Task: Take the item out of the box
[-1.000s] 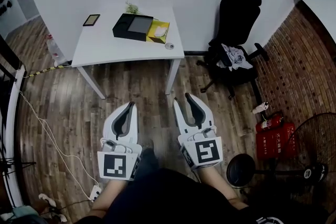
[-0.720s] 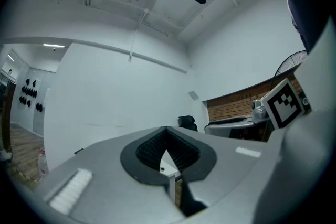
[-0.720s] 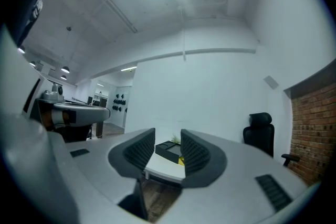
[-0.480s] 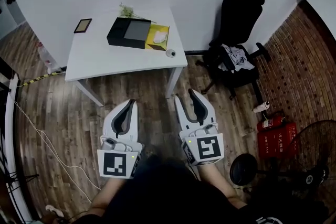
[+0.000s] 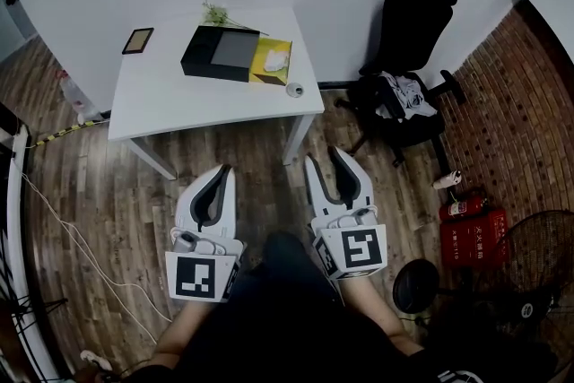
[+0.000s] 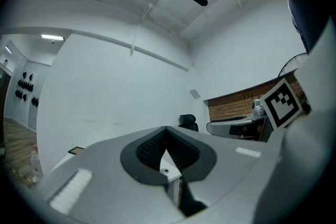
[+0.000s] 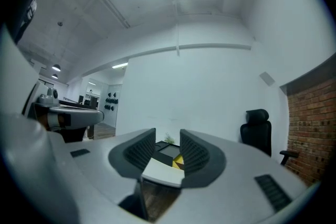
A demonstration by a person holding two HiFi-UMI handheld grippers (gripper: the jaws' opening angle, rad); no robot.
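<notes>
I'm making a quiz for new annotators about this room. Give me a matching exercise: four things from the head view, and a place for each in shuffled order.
Things:
1. tablet
2. yellow box
3. chair
4. extinguisher

Places:
A. lying on the floor by the brick wall
B. on the table, against the black box
C. at the table's far left corner
D. standing on the floor, right of the table

Pairs: 1-C, 2-B, 3-D, 4-A
</notes>
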